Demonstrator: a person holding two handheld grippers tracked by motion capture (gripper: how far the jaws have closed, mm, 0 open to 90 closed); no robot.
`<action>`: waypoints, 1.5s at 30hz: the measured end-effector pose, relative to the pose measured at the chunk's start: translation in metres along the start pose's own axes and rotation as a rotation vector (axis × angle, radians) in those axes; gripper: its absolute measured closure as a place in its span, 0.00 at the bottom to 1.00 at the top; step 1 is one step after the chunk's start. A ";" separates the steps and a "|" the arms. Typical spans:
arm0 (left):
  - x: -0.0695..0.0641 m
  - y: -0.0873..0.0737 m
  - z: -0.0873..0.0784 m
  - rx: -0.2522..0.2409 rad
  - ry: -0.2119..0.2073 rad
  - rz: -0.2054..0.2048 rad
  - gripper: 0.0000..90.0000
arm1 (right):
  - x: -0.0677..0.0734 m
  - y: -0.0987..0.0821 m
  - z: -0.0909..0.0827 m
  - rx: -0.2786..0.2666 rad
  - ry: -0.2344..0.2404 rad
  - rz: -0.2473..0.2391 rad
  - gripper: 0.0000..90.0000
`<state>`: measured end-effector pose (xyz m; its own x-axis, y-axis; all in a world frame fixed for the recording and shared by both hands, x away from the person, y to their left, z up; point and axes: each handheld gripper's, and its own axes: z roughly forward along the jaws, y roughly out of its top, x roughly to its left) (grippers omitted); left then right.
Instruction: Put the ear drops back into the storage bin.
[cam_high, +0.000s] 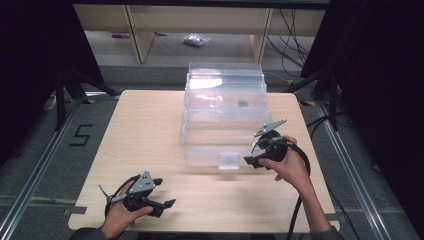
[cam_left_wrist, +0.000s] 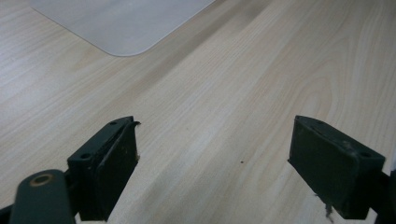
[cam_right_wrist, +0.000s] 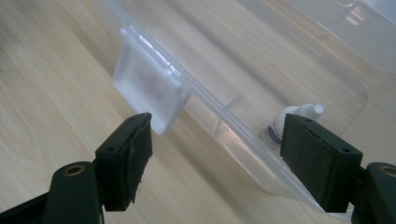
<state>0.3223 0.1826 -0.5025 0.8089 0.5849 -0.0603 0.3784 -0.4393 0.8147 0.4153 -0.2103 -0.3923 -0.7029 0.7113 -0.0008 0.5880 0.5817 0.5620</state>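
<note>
Tools (cam_high: 167, 203) (cam_high: 248, 159) both agape; right one beside clear box (cam_high: 222, 117) latch (cam_high: 229, 160).

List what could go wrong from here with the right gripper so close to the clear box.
1. The right gripper is open at the clear box's front latch tab; a grab might slip off the smooth plastic.
2. Pulling the tab could drag the light box along the table, since the left gripper is apart from it.
3. The small bottle inside could tip.

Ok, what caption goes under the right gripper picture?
Open right tool facing the clear box's latch tab; small white bottle inside.
</note>
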 end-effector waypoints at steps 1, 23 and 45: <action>0.000 0.000 0.000 0.003 -0.004 0.002 0.16 | -0.003 -0.001 0.001 -0.012 0.000 -0.045 0.29; 0.001 0.001 -0.002 0.009 0.002 0.022 0.16 | 0.010 -0.009 0.000 0.001 0.006 -0.025 0.27; -0.001 0.001 0.000 -0.020 -0.003 -0.001 0.16 | 0.014 -0.020 0.001 0.004 0.015 -0.033 0.25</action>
<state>0.3216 0.1820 -0.5017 0.8096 0.5835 -0.0630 0.3702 -0.4245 0.8263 0.3938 -0.2120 -0.4044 -0.7281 0.6854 -0.0069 0.5655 0.6064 0.5589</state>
